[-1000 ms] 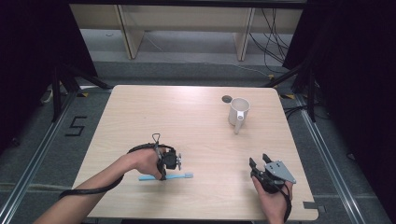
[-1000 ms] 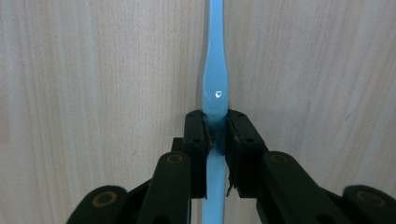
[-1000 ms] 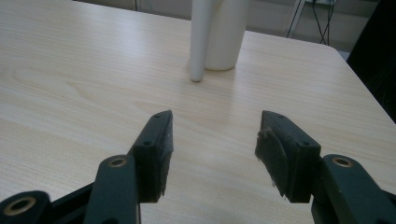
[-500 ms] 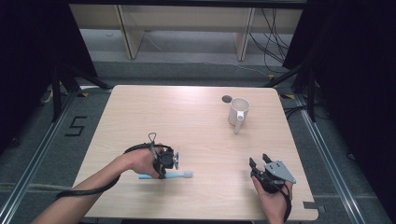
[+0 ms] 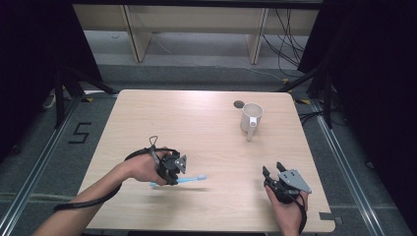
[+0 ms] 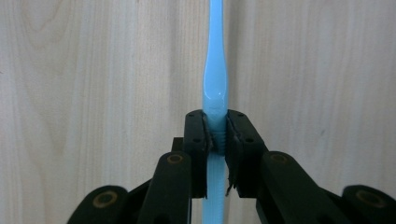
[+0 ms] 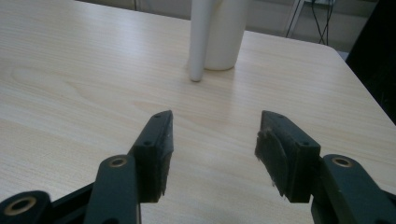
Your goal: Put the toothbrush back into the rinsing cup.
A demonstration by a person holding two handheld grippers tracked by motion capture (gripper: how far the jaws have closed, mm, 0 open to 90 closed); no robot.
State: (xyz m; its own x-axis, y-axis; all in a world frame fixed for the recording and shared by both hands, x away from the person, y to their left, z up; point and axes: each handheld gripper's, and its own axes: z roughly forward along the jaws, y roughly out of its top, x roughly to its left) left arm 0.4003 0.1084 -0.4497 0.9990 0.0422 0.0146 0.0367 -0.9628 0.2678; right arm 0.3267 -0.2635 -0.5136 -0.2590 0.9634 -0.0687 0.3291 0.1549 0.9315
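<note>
A light blue toothbrush (image 5: 189,180) lies along the wooden table (image 5: 196,128) at the front left. My left gripper (image 5: 171,176) points down over it and is shut on its handle; in the left gripper view the two pads clamp the blue toothbrush (image 6: 215,88) at its waist. A white mug (image 5: 251,119) with its handle toward the front stands at the back right. My right gripper (image 5: 274,171) rests near the front right edge, open, with nothing between its jaws. In the right gripper view (image 7: 214,156) it faces the white mug (image 7: 215,35) farther off.
A small dark round spot (image 5: 239,104) sits on the table just behind the mug. Metal shelf legs (image 5: 255,37) and cables (image 5: 290,34) lie on the floor beyond the table's far edge. A black stand (image 5: 61,86) rises off the left side.
The left hand and its gripper sank slightly onto the toothbrush, which stays in place on the table. The right gripper has not moved.
</note>
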